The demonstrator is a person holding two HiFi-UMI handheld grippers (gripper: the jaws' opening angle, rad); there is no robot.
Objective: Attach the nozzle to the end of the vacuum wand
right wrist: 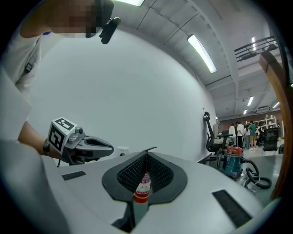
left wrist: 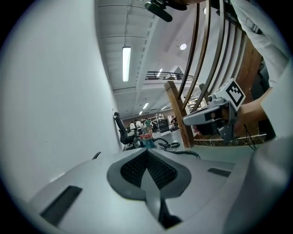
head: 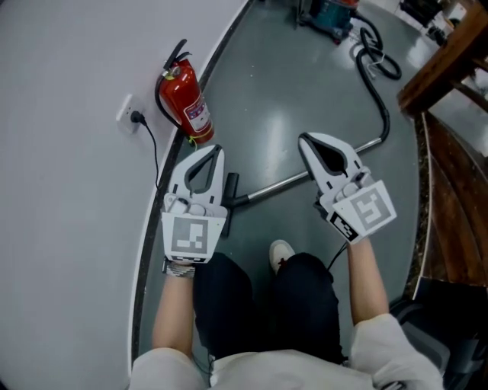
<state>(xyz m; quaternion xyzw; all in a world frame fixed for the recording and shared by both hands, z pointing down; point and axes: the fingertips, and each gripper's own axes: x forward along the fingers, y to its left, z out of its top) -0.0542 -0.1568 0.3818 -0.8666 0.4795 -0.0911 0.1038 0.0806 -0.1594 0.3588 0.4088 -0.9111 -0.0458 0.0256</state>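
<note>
The metal vacuum wand lies on the grey floor, running from below my left gripper up toward the black hose. A black piece, the nozzle, sits at the wand's near end, partly hidden behind my left gripper. That gripper hangs well above the floor, shut and empty. My right gripper hangs above the wand's middle, also shut with nothing in it. In the left gripper view the jaws meet at the tip. In the right gripper view the gripper is closed too.
A red fire extinguisher stands by the curved white wall, under a wall outlet with a plugged cable. The vacuum body sits at the far end of the hose. A wooden stair rail borders the right side. My legs and a shoe are below.
</note>
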